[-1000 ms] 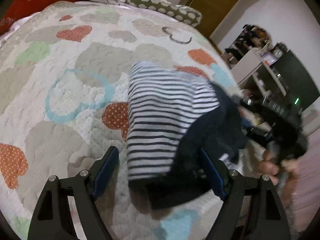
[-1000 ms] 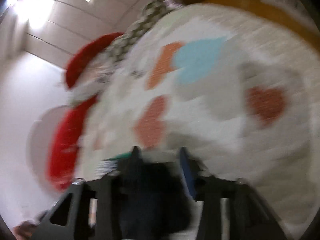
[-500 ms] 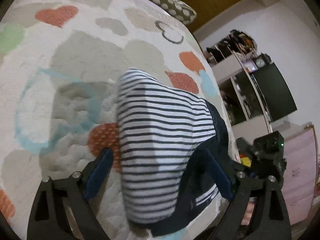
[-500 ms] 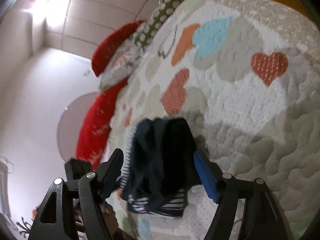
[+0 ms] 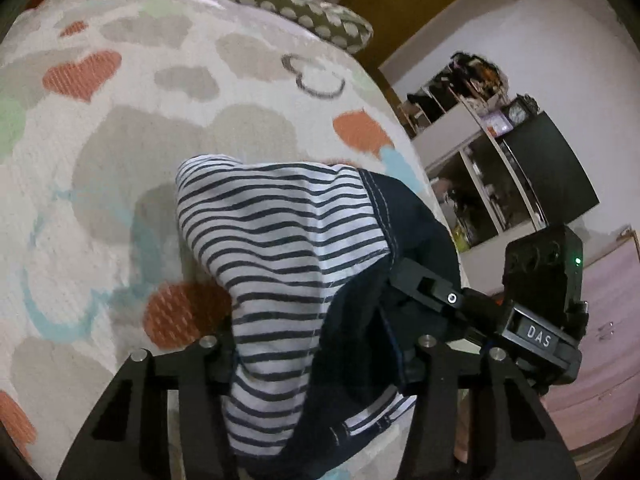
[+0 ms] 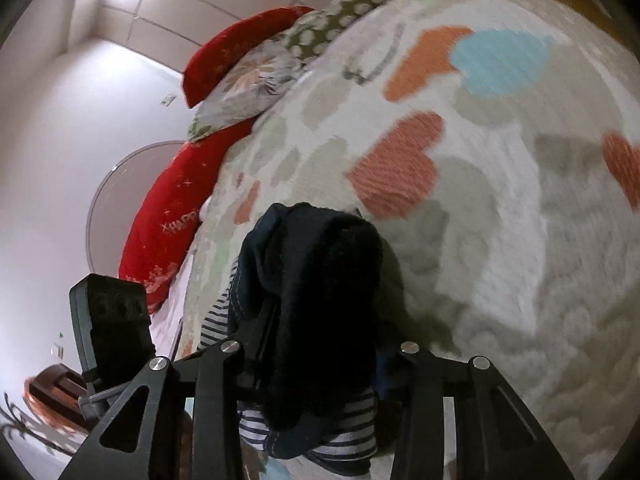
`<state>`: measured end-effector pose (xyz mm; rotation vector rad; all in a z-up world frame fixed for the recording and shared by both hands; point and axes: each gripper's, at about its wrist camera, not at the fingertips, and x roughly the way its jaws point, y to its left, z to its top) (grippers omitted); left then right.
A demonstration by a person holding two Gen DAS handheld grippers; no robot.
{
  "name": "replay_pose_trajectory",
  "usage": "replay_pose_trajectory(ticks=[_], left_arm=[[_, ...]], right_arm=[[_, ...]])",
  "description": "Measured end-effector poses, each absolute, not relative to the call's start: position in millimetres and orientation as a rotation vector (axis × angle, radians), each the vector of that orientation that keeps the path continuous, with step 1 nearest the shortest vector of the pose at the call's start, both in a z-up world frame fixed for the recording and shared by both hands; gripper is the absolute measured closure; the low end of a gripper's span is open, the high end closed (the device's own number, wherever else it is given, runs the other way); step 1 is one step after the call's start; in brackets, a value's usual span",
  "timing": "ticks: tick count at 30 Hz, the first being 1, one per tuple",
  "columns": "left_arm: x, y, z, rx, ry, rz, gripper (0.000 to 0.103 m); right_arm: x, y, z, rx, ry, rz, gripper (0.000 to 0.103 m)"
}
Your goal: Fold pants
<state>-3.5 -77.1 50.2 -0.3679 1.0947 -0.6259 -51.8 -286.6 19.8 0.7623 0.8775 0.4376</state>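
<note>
I have the pants [image 5: 280,264] bunched between both tools at the near edge of the bed, over the heart-patterned quilt [image 5: 132,136], with most of the cloth raised off it as far as I can judge. The left gripper [image 5: 320,360] is clamped on the striped, inside-out part of the garment, its fingers drawn in with fabric filling the gap. The right gripper [image 6: 316,356] is likewise clamped on the dark navy part of the same bundle, which rises as a hump straight ahead of its fingers. The relation I care about is this: the bundle runs forward from both tools toward the pillows [image 5: 296,12], and the two grips sit just beside each other, the right tool's body [image 5: 540,312] reaching in from my right side and touching the cloth close to the left's hold. Neither hand is clearly nearer. Both tools point forward and down at the quilt, the right one rolled over somewhat. I judge the next move needs the bundle laid forward flat.
</note>
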Motion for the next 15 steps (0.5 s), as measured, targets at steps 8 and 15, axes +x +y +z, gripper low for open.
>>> replay_pose_trajectory(ticks=[8, 15], left_arm=[[54, -85, 58, -0.227, 1.045, -0.488, 0.046], [51, -69, 44, -0.265, 1.088, -0.454, 0.038]], right_arm=[[3, -274, 45, 0.623, 0.860, 0.406, 0.061], [26, -292, 13, 0.664, 0.933, 0.314, 0.046]])
